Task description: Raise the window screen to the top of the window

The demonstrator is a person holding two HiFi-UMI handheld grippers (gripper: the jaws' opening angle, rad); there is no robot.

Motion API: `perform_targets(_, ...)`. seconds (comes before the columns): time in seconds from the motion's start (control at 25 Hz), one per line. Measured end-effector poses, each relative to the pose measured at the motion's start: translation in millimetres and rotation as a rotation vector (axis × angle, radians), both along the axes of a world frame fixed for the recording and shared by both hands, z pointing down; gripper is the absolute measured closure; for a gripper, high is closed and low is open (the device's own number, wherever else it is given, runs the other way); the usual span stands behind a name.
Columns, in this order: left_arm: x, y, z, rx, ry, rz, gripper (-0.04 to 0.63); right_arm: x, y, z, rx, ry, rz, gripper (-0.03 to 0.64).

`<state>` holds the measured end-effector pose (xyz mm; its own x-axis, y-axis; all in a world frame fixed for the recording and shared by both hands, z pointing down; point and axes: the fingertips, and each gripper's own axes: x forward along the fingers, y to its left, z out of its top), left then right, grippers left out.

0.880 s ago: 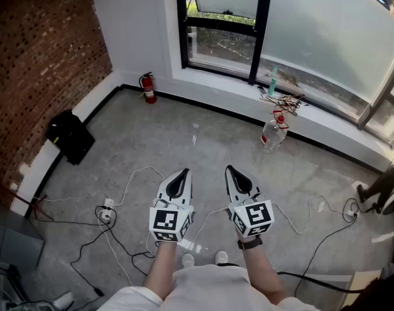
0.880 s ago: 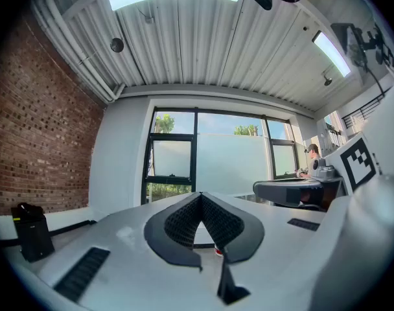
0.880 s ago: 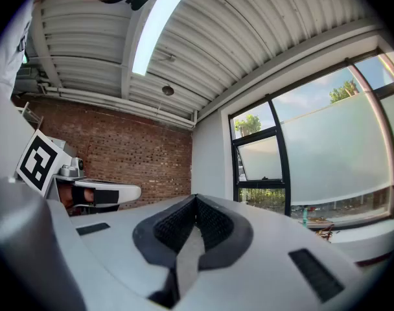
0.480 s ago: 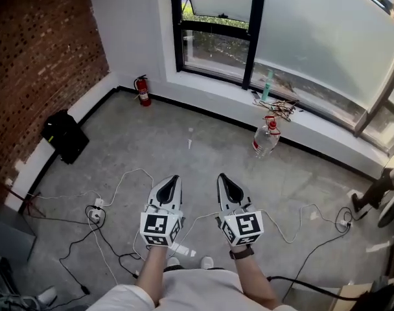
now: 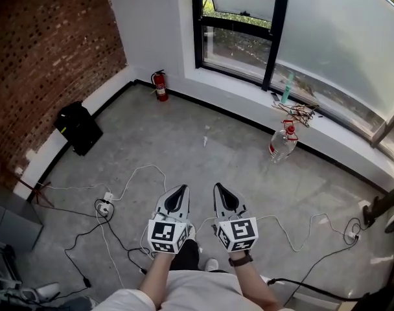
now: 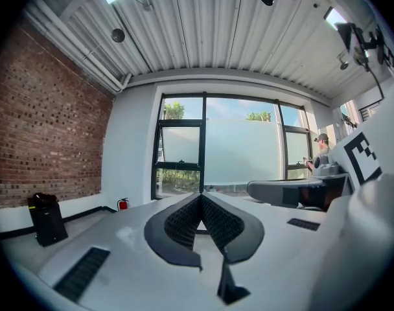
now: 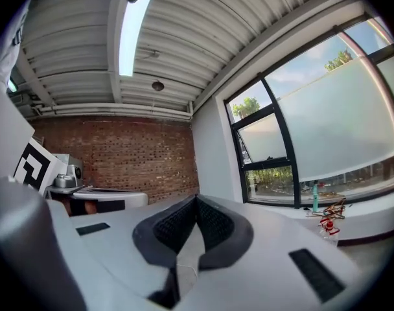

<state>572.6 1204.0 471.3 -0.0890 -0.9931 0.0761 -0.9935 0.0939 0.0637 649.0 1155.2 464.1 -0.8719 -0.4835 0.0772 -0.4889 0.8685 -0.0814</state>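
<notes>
Window screen [image 5: 339, 37], a pale translucent sheet, covers the wide pane well ahead of the fingers and off to their right, with its lower edge short of the sill [image 5: 242, 86], so a strip of clear glass shows beneath it. Far left of the fingers runs a brick wall [image 5: 48, 63], and a black bag [image 5: 78, 128] leans at its foot. White cables and a power strip [image 5: 107, 206] lie on the concrete floor [image 5: 203, 128] just left of the left gripper [image 5: 181, 190]. A red fire extinguisher [image 5: 161, 85] stands against the white wall, ahead of that gripper's tips. The left gripper is held level and empty, its ribbed fingers [image 6: 181, 220] pressed together at the tips. Close beside it the right gripper [image 5: 219, 188] is level too, its fingers [image 7: 213, 222] also touching with nothing between them. Ahead and right of the right fingers a clear water bottle [image 5: 282, 141] with a red cap stands on the floor below the sill. A green bottle [image 5: 287, 88] and a tangle of wires [image 5: 302, 112] rest on the sill above it, under the screen's lower edge
</notes>
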Motion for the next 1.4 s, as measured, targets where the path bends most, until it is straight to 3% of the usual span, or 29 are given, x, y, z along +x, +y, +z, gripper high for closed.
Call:
perform_targets(0.16, -22, -47, 14, 0.005, 0.002, 0.024, 0.595, -41, -25, 23, 0.045, 0.089, -0.11, 0.623)
perform_targets(0.28, -58, -82, 11, 0.009, -0.065, -0.016, 0.595, -77, -61, 29, 0.07, 0.139, -0.102, 0.623)
perform_targets(0.4, -112, -108, -11, 0.05, -0.119, -0.058, 0.595, -124, -98, 15, 0.073, 0.128, -0.084, 0.623)
perform_targets(0.6, -201, -139, -24, 0.084, -0.088, -0.095, 0.595, -207, -139, -13, 0.132, 0.059, -0.115, 0.623)
perform_targets(0.76, -250, -150, -23, 0.096, -0.073, -0.094, 0.595, -257, -148, -18, 0.158, 0.021, -0.157, 0.623)
perform_targets(1.12, -319, -194, 19, 0.035, -0.021, -0.177, 0.595, -327, -189, 6, 0.157, 0.015, -0.23, 0.621)
perform_targets(1.24, -351, -213, 35, 0.024, 0.019, -0.2, 0.595, -364, -213, 23, 0.125, 0.033, -0.262, 0.621)
perform_targets(1.4, -408, -256, 48, 0.006, 0.002, -0.233, 0.595, -425, -261, 41, 0.079, 0.023, -0.295, 0.621)
